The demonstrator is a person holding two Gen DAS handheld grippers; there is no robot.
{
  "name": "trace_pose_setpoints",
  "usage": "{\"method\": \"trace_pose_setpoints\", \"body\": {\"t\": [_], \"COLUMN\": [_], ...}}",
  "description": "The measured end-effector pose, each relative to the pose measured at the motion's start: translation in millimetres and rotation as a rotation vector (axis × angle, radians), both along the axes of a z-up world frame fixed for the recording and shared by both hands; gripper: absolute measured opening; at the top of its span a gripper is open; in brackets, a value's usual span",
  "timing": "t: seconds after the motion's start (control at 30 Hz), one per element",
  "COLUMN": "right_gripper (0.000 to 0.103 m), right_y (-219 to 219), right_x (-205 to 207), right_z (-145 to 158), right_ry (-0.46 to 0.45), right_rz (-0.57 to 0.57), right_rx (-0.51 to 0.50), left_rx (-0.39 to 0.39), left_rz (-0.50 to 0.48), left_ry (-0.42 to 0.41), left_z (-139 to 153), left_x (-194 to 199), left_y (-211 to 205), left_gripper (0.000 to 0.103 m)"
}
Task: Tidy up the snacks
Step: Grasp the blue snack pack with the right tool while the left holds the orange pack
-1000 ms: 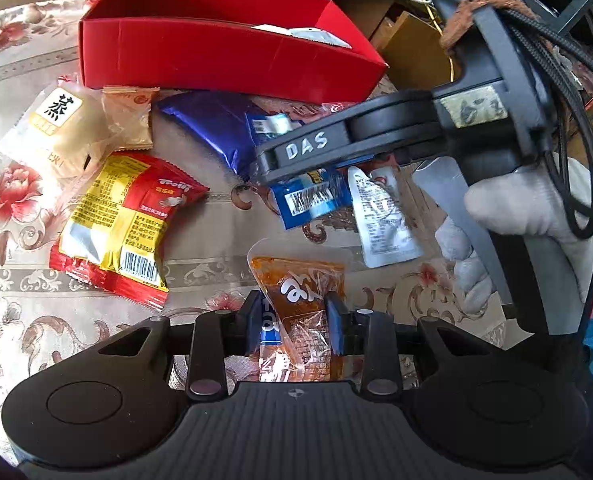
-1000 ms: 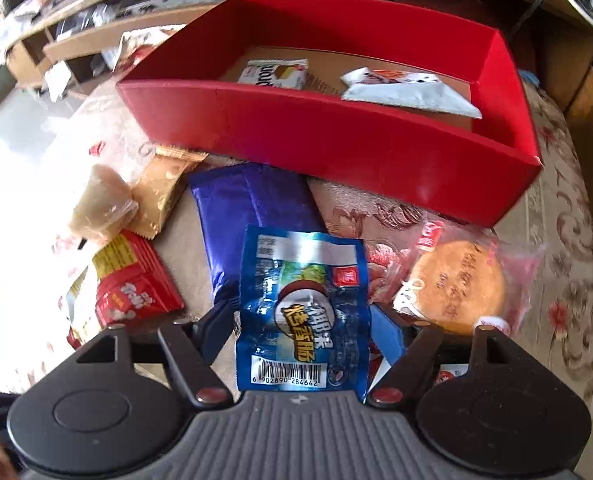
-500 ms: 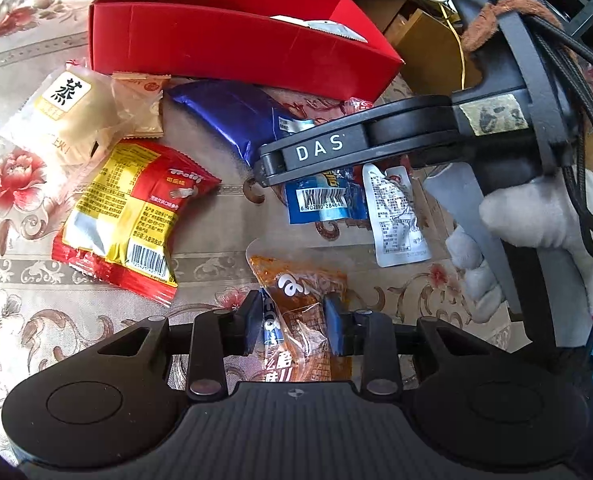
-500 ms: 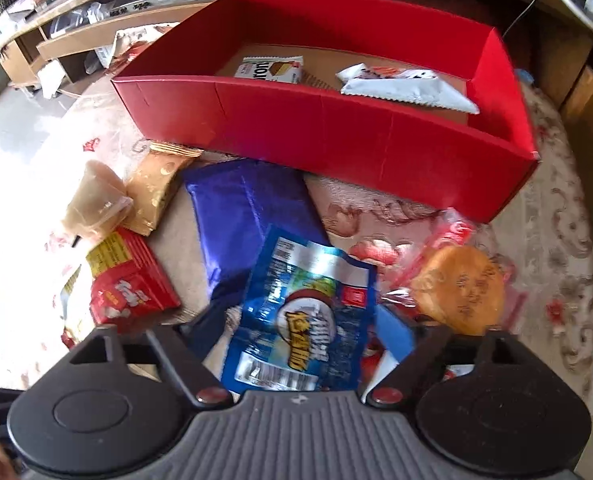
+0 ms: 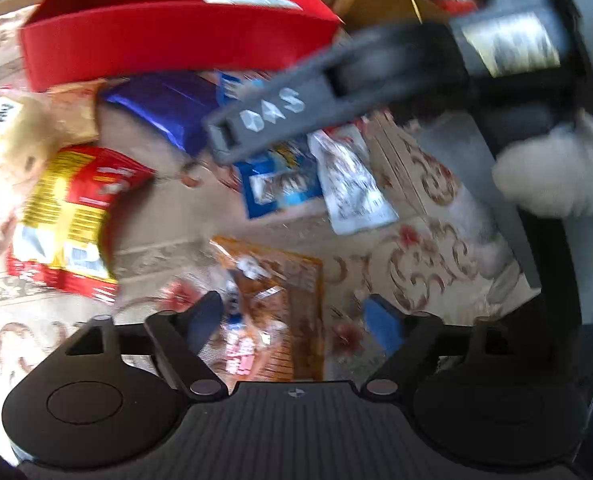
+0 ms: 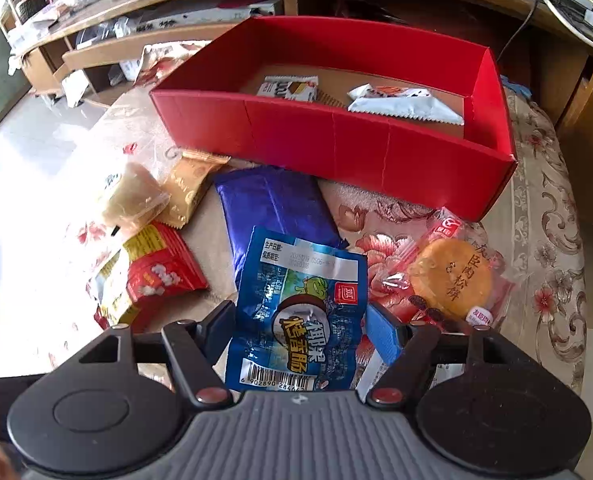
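A red box [image 6: 336,140] stands at the back of the patterned cloth with two snack packets [image 6: 404,104] inside; it also shows in the left wrist view [image 5: 168,40]. My right gripper [image 6: 300,324] is shut on a blue snack packet [image 6: 300,316] and holds it above the cloth. My left gripper [image 5: 296,316] is open, its jaws wide apart around an orange snack packet [image 5: 272,304] that lies on the cloth. The right gripper's body [image 5: 336,112] crosses the left wrist view, which is blurred.
Loose snacks lie in front of the box: a purple packet [image 6: 272,208], a red-yellow packet [image 6: 152,276], a gold packet [image 6: 188,188], a pale cake [image 6: 128,196], a round pastry [image 6: 452,276]. Shelves and cables stand behind the box.
My left gripper has opened and let go of the orange packet. My right gripper has lifted the blue packet and moved back a little from the box.
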State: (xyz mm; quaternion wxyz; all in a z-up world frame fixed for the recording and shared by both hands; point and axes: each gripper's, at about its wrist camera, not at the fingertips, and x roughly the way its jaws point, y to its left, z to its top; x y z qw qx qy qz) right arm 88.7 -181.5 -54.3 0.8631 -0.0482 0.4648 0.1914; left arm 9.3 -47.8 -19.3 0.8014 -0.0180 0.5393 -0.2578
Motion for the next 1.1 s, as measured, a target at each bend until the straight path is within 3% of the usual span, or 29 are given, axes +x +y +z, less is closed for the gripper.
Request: {"method": "trace_pose_setpoints", "body": {"t": [0.17, 0.37, 0.6, 0.77, 0.83, 0.93, 1.0, 1.1], "right_gripper": [0.067, 0.067, 0.067, 0.067, 0.067, 0.067, 0.067, 0.067], "right_y": [-4.0, -2.6, -13.1, -24.2, -27.6, -29.6, -30.9, -35.2], "right_x": [-3.0, -7.6, -13.3, -13.2, -13.3, -13.8, -14.9, -15.6], "right_z": [8.5, 17.3, 29.9, 37.2, 38.9, 40.7, 40.8, 41.0], "right_ry": [-0.021, -0.043, -0.084, -0.099, -0.102, -0.107, -0.107, -0.107], "right_rz": [0.008, 0.022, 0.001, -0.023, -0.031, -0.037, -0.031, -0.032], "right_rx": [0.036, 0.053, 0.081, 0.106, 0.112, 0.12, 0.125, 0.129], "left_rx": [0.088, 0.198, 0.126, 0.101, 0.101, 0.134, 0.153, 0.165], "left_rz": [-0.066, -0.029, 0.025, 0.043, -0.003, -0.026, -0.032, -0.055], "left_ry": [-0.068, -0.141, -0.102, -0.102, -0.087, -0.084, -0.084, -0.1], "left_z": [-2.9, -3.3, 4.8, 13.3, 11.3, 5.7, 4.1, 8.3], "left_x": [-6.5, 1.0, 2.8, 1.1, -3.4, -6.1, -6.7, -11.2], "left_y": [-17.2, -27.9, -14.3, -8.1, -13.2, -22.4, -24.1, -25.3], "left_gripper": [0.089, 0.062, 0.044, 0.041, 0.041, 0.052, 0.072, 0.089]}}
